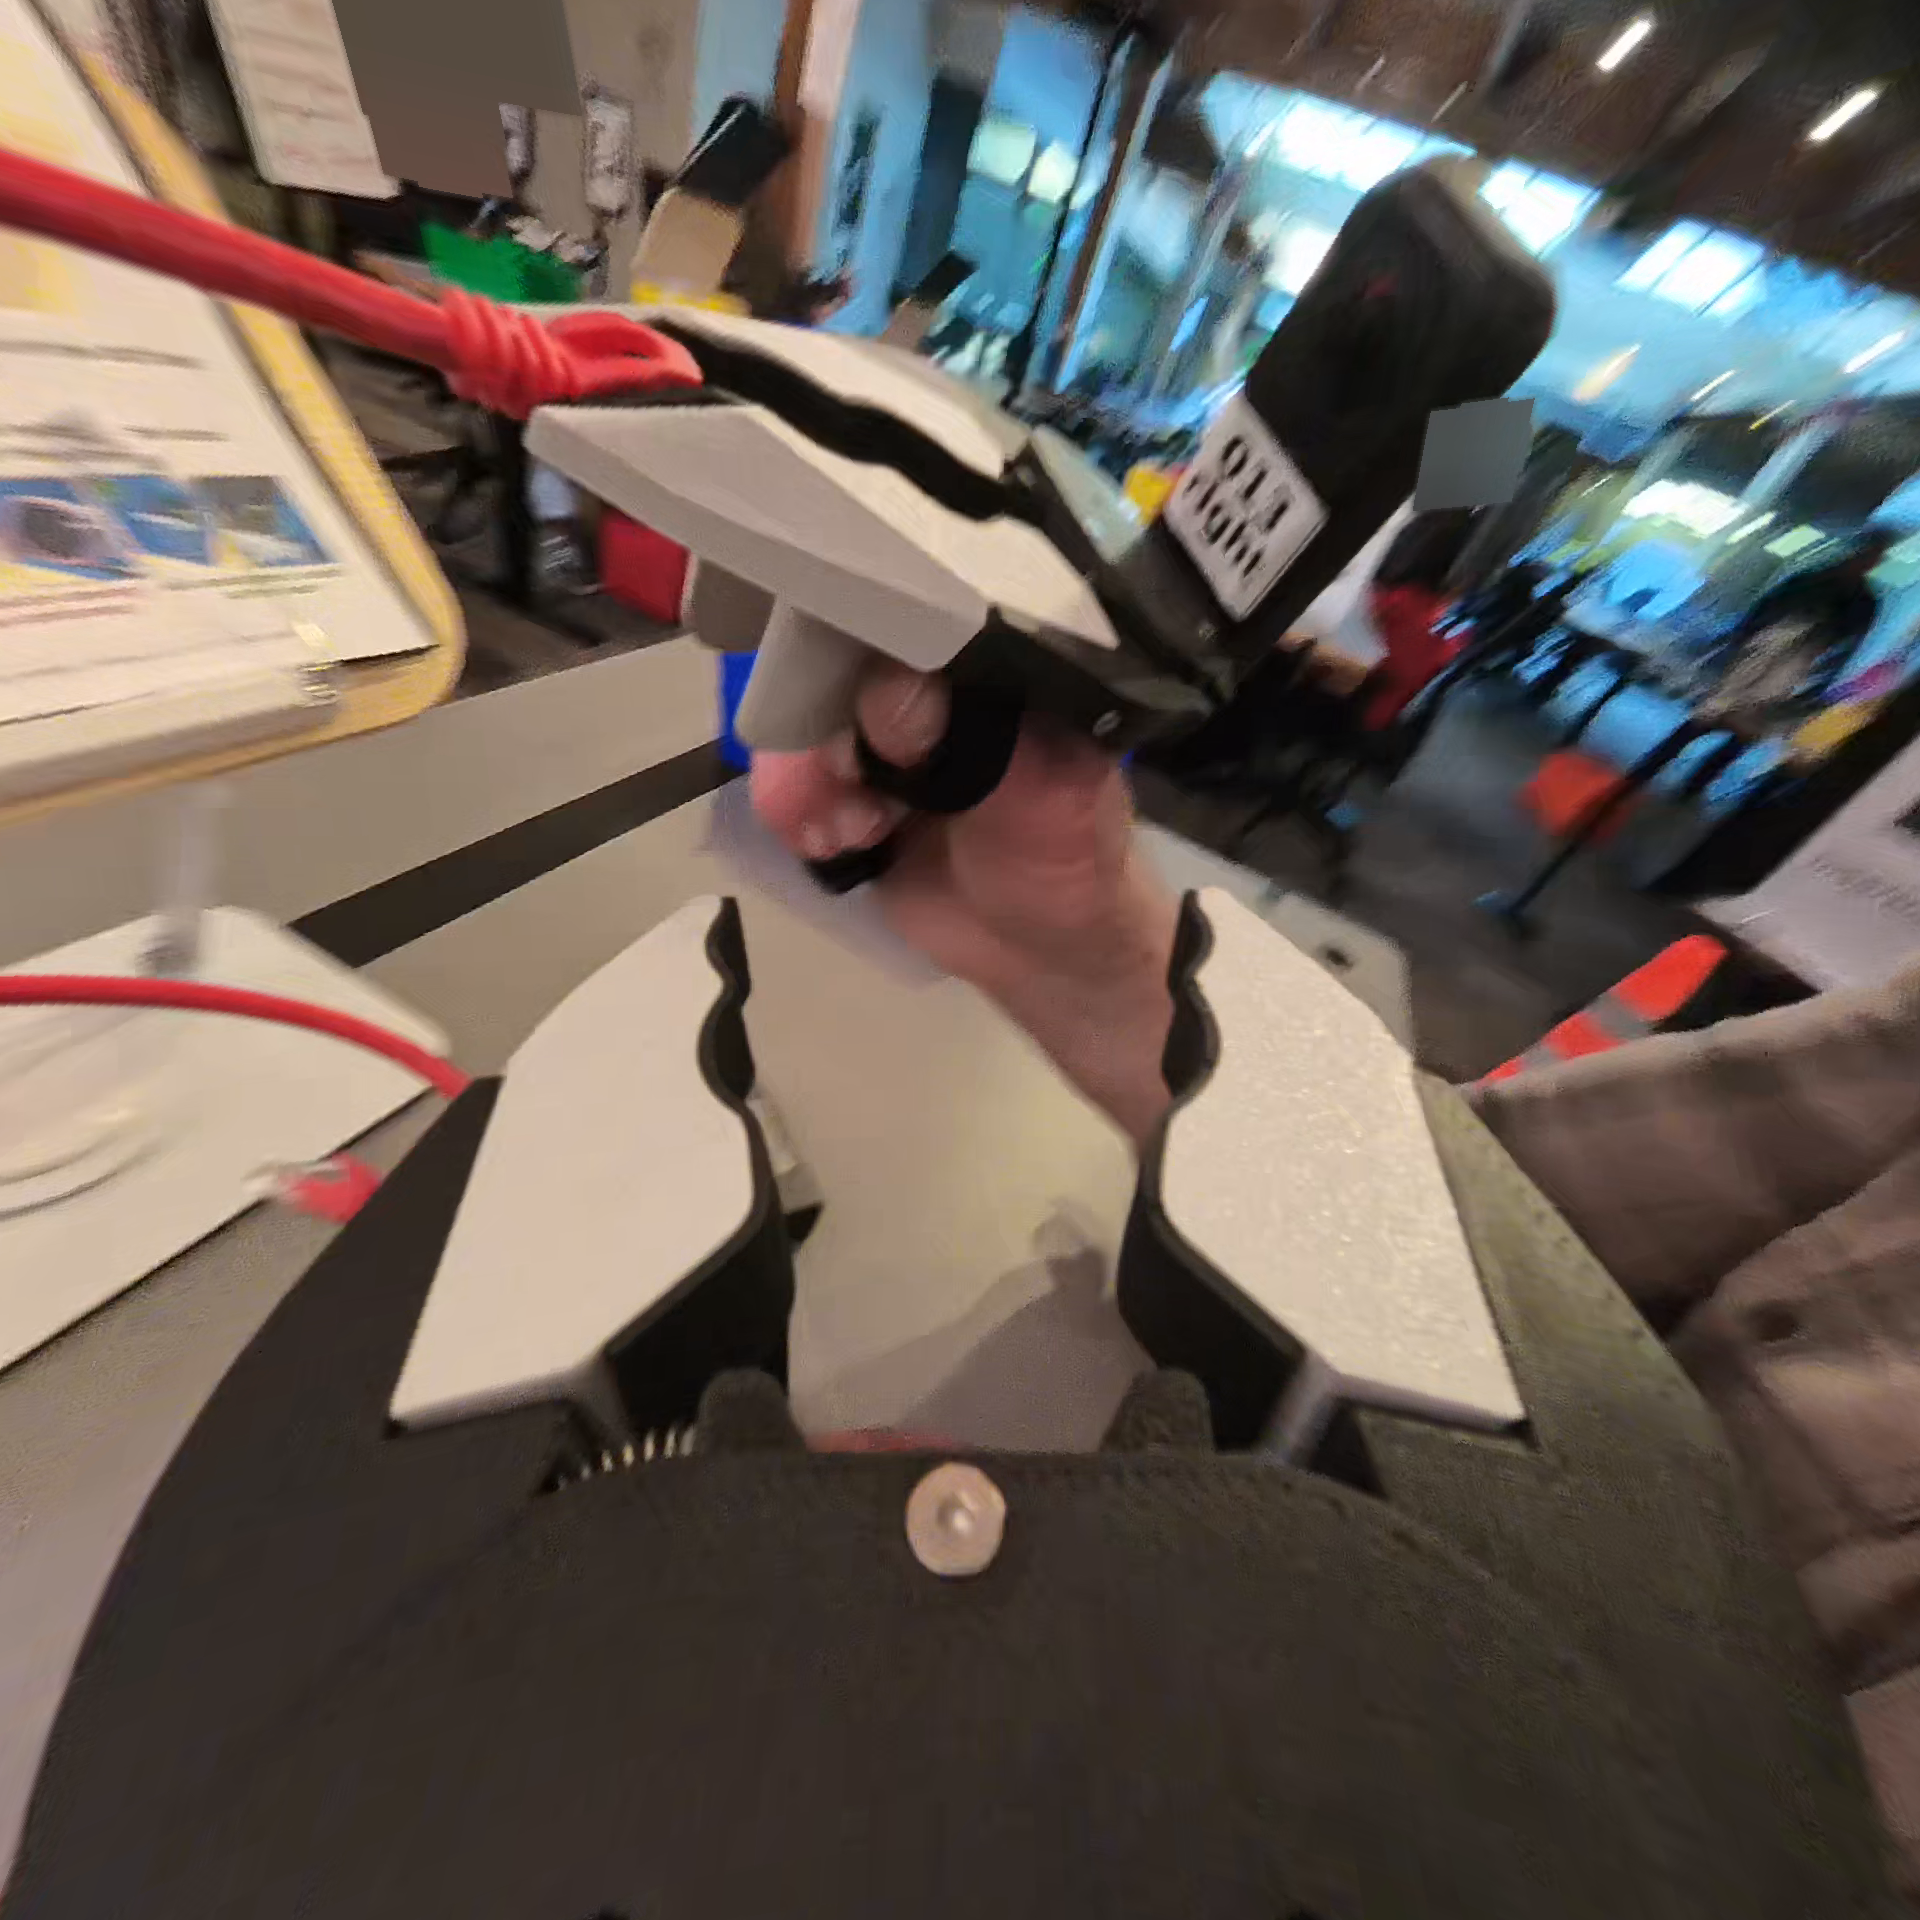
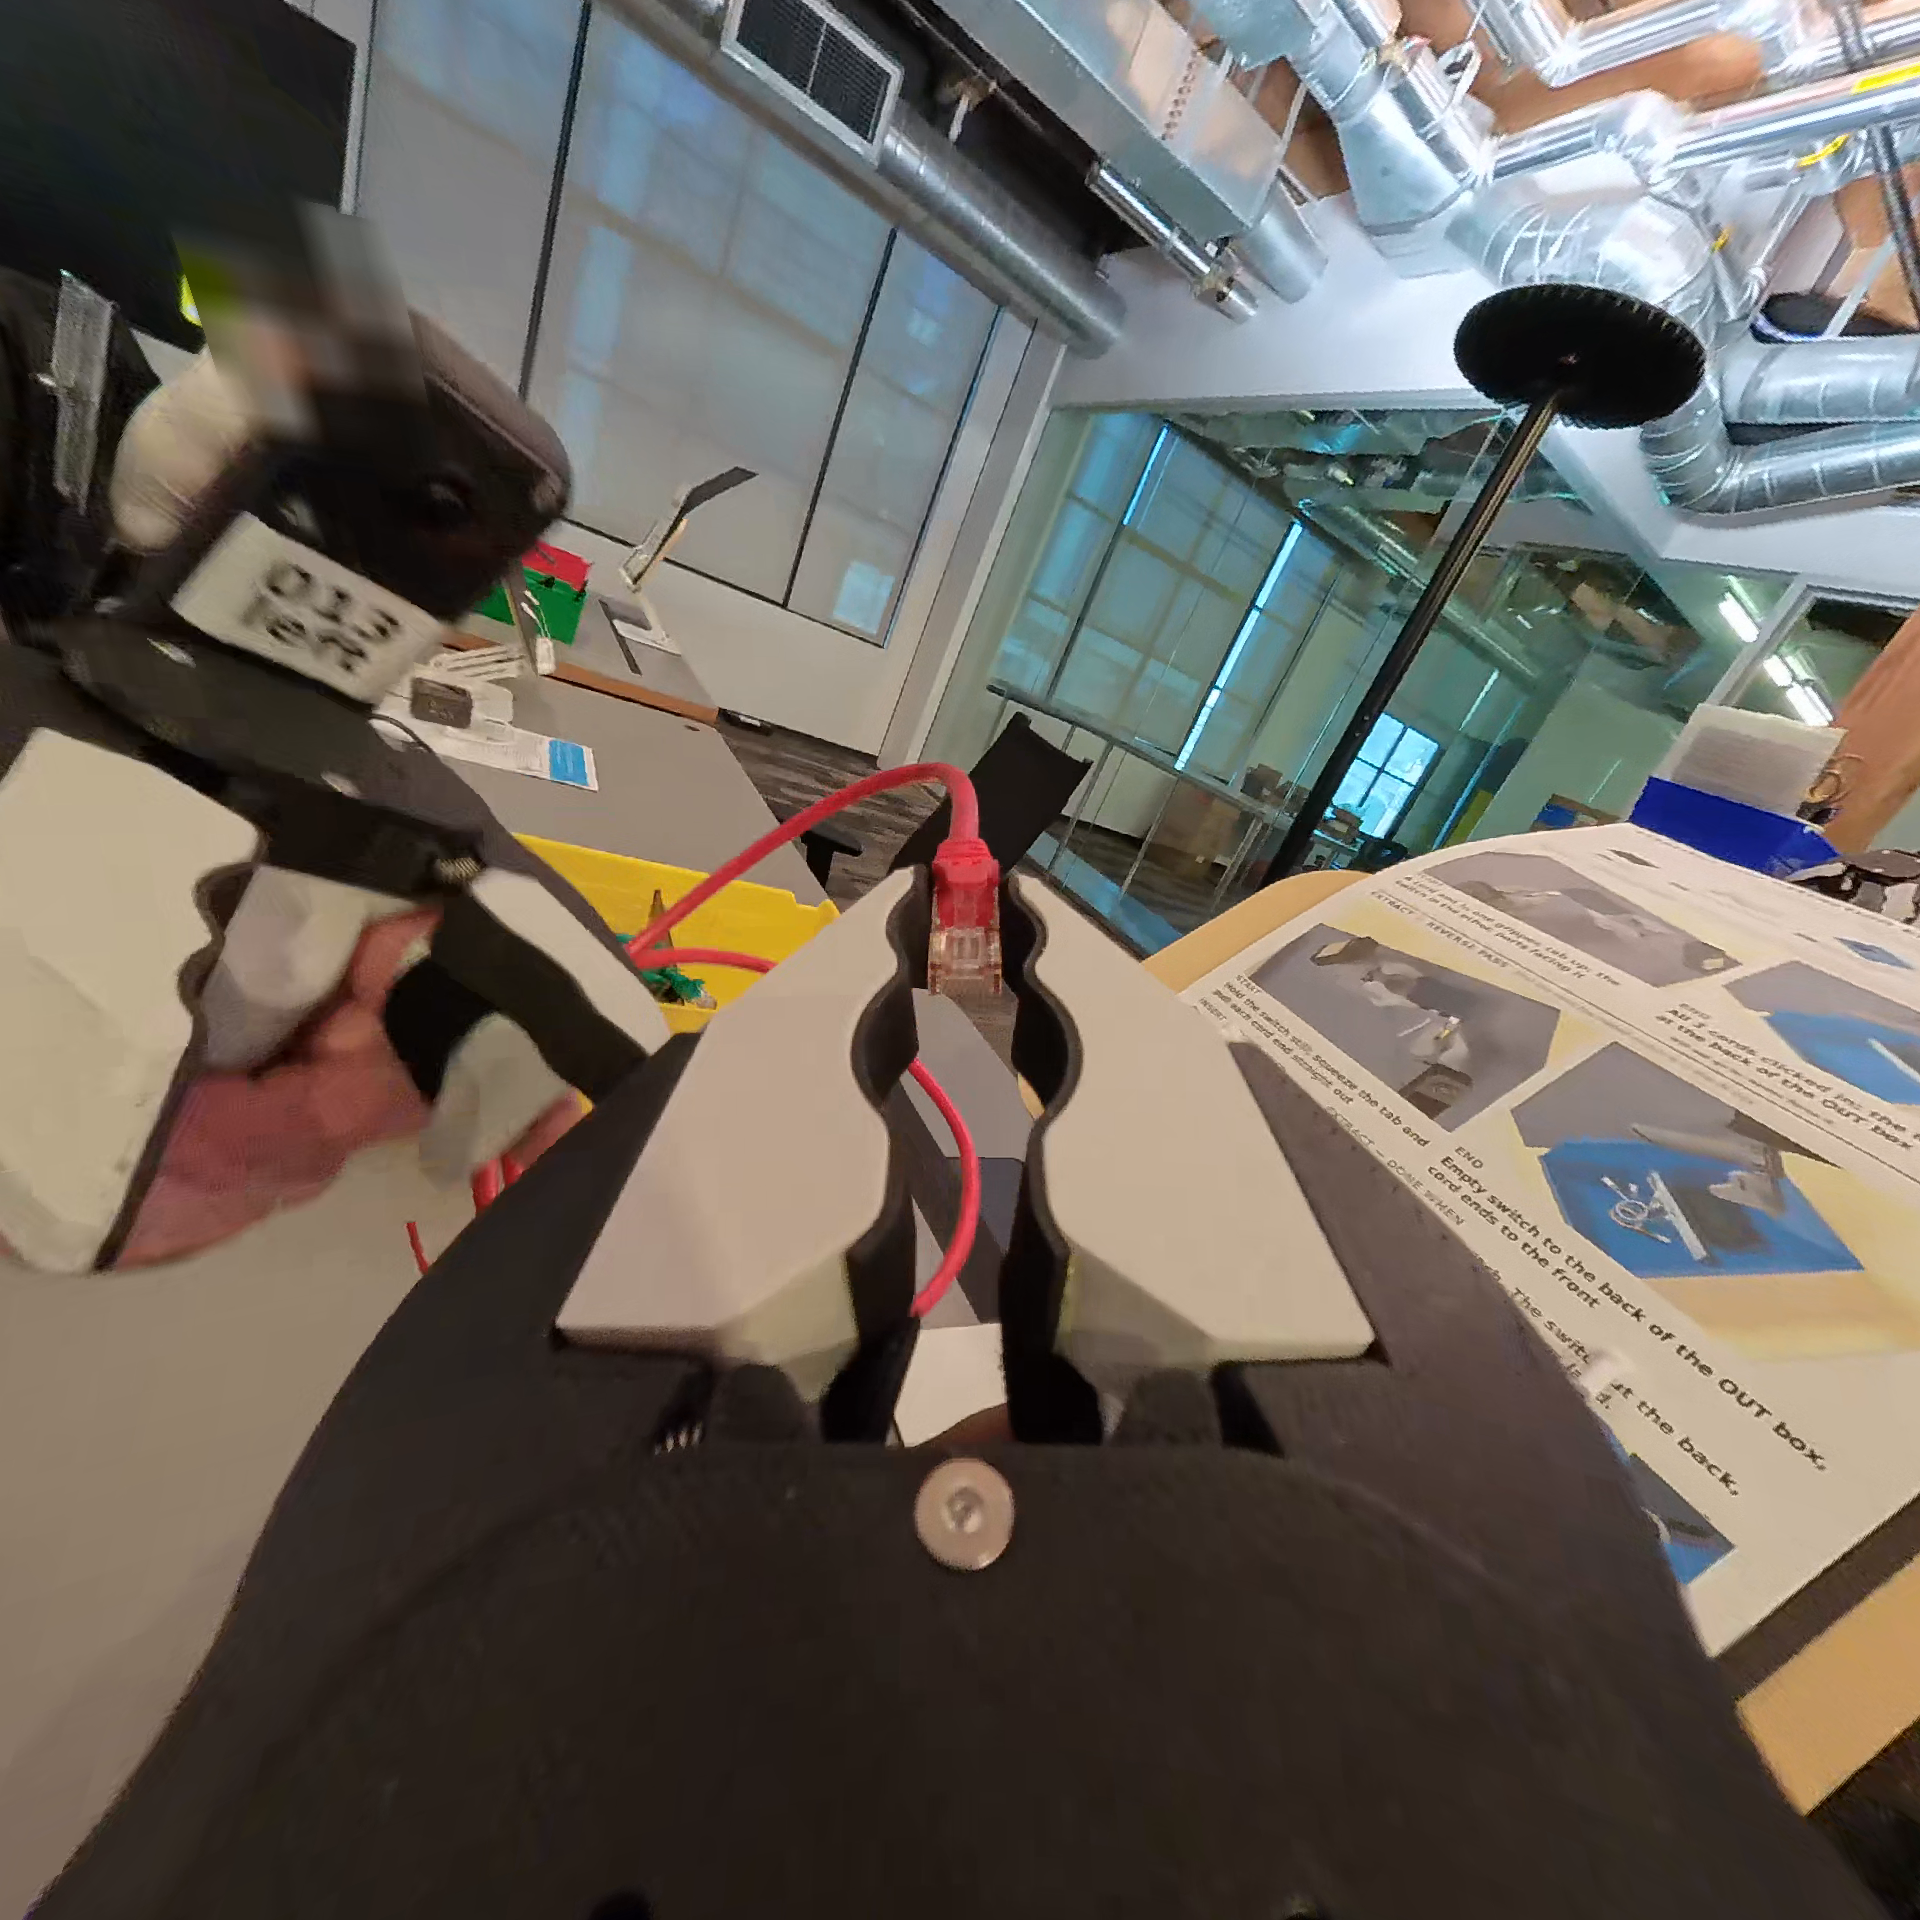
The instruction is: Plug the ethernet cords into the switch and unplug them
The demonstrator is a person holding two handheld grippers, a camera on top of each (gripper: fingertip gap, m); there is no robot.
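Note:
My right gripper (image 2: 964,888) is shut on the red plug (image 2: 966,920) of a red ethernet cord (image 2: 961,1195), with the clear tip pointing back at the camera. The cord loops away to the left. In the left wrist view the right gripper (image 1: 613,379) is raised ahead, pinching the same red plug (image 1: 592,353), and the cord (image 1: 208,249) runs off to the upper left. My left gripper (image 1: 961,914) is open and empty over the grey table (image 1: 935,1122). One of its fingers (image 2: 94,935) shows at the left of the right wrist view. I cannot make out the switch.
A printed instruction sheet (image 2: 1558,1091) lies on a yellow-edged board (image 1: 416,644). A second red cord (image 1: 260,1006) and its plug (image 1: 322,1184) lie on a blurred white object (image 1: 125,1143). A yellow bin (image 2: 727,914) holds cords. A sleeve (image 1: 1714,1247) is at the right.

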